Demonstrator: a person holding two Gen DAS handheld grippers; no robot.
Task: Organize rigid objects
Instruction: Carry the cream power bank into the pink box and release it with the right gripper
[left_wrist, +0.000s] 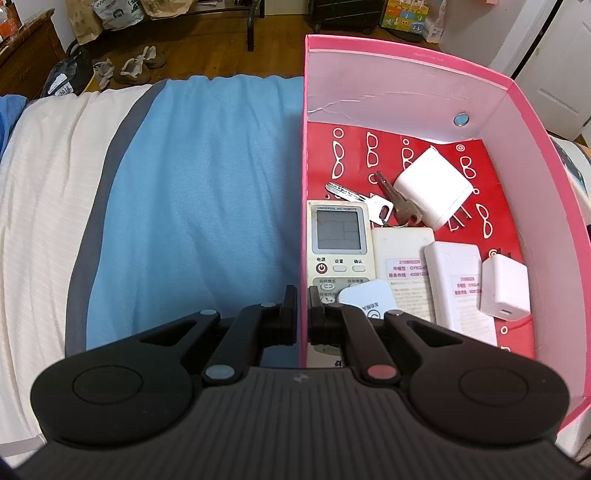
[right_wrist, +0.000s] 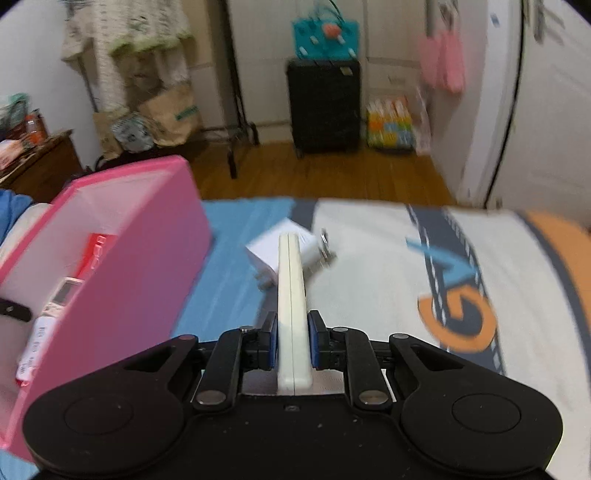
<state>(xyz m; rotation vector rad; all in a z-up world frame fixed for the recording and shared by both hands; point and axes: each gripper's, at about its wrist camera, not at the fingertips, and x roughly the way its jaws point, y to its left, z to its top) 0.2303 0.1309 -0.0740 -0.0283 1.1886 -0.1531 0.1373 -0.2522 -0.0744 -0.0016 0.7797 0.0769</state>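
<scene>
Black suitcase (right_wrist: 324, 105), shoes (left_wrist: 138, 64) on wooden floor (right_wrist: 332, 173).

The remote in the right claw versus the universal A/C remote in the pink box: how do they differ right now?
The cream remote is clamped edge-up in the right claw, above the bedspread; the universal A/C remote lies flat, screen up, inside the pink box. The held one shows only its thin side; the boxed one shows display and buttons. Both look cream-white.

Open pink cardboard box (left_wrist: 524, 122) was set on the bed's blue blanket (left_wrist: 199, 192). Inside it, silver keys (left_wrist: 373, 201) were laid behind the cream air-conditioner remote (left_wrist: 338, 240), white plug adapter (left_wrist: 430, 188) to their right.
</scene>
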